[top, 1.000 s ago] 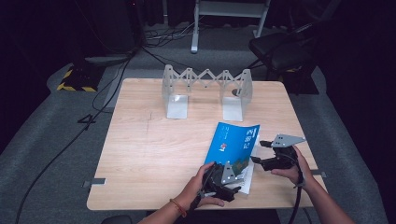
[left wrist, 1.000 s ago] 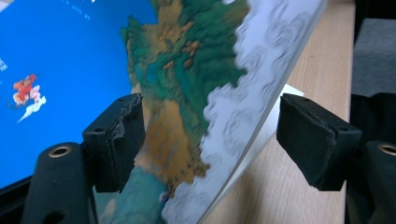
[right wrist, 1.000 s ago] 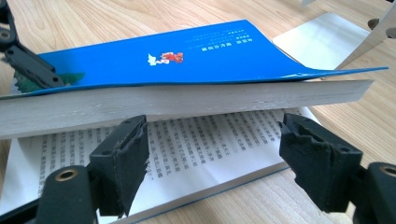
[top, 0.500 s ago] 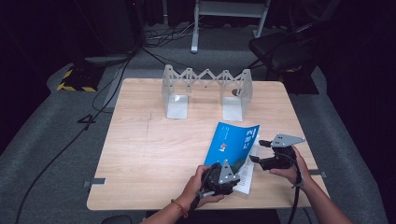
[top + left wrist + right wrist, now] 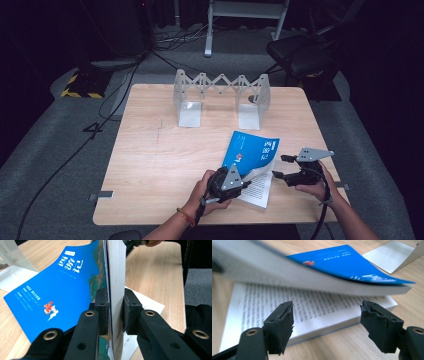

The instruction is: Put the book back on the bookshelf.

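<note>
A blue-covered book (image 5: 254,149) lies at the front right of the wooden table (image 5: 155,165). My left gripper (image 5: 248,176) has just been closing and is now shut on the cover and a thick sheaf of pages (image 5: 116,270), holding them up off the lower pages. In the left gripper view its pads (image 5: 102,305) press on both sides of that sheaf. My right gripper (image 5: 278,166) stands open at the book's right edge. Its jaws have just closed a little. In the right gripper view (image 5: 327,315) nothing is between them, and the printed lower pages (image 5: 312,305) lie just ahead, under the raised part.
A metal folding book rack (image 5: 220,95) stands at the back middle of the table. A dark chair (image 5: 300,50) and cables (image 5: 115,95) are on the floor beyond. The table's front edge (image 5: 165,220) runs just under both hands.
The left gripper's jaws have closed on the cover and upper pages and raised them, so the book now gapes open. The right hand has barely moved.
</note>
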{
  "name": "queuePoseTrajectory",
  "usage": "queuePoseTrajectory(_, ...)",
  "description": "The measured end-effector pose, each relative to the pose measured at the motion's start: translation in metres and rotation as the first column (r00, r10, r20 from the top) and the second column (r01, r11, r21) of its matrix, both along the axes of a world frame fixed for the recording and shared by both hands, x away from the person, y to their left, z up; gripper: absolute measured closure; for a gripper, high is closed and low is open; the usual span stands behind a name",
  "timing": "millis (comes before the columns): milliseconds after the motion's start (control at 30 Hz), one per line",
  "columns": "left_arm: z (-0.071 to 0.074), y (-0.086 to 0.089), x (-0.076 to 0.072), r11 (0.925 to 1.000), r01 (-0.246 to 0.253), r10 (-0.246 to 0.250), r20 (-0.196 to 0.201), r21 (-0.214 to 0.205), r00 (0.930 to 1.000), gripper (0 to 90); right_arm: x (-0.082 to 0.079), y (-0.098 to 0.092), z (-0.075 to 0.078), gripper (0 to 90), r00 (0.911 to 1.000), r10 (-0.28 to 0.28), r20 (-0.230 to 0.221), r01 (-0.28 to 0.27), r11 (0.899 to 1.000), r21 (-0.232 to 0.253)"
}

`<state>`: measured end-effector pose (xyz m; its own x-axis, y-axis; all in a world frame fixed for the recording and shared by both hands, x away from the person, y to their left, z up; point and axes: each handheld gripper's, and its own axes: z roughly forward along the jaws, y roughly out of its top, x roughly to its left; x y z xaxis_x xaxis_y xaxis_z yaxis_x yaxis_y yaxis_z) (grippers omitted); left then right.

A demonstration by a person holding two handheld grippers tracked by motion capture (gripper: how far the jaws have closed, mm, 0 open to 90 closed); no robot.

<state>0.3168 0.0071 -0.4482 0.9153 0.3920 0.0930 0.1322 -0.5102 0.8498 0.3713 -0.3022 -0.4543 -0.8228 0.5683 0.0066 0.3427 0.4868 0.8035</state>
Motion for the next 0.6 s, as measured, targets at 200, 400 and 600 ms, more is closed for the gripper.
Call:
queuePoseTrajectory(200,0.001,0.012,0.001,0.9994,0.011,-0.01,-0.003,0.032,0.9999,78.8,-0.013,-0.012,0.018,27.9,0.996,0.036,0.082,-0.041,0.998,0.057)
queuePoseTrajectory(400,0.003,0.028,0.004,0.9975,0.029,-0.028,-0.011,0.065,0.9995,78.9,-0.019,0.004,0.035,26.3,0.979,0.121,0.164,-0.134,0.988,0.075)
queuePoseTrajectory(600,0.002,0.041,0.004,0.9957,0.028,-0.027,-0.017,0.089,0.9995,78.6,-0.016,0.027,0.037,26.6,0.9642,0.21,0.162,-0.224,0.972,0.076)
